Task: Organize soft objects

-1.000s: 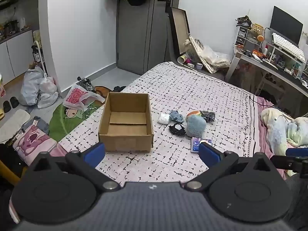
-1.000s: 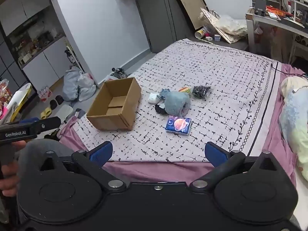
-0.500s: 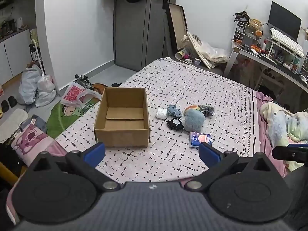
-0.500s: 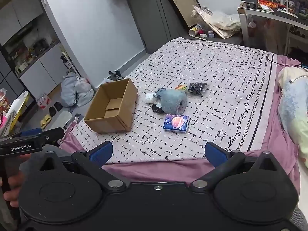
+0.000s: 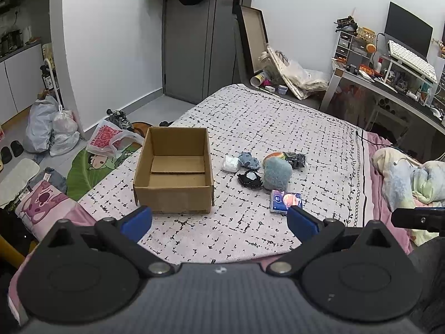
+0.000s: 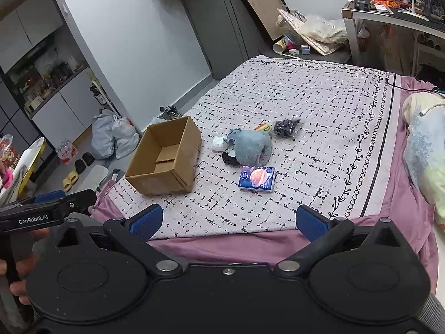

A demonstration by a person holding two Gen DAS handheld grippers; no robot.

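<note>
Now nearer the box, both views. Jaws apart, empty. Toys beside box, none packed yet.

A keyboard is sitting on the desk; knotted plastic bags are lying against the wall.

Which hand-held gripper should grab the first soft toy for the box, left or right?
Probably the right hand-held gripper. It is open and faces the blue plush almost directly, while the left hand-held gripper, also open, sits nearer the empty cardboard box.
</note>
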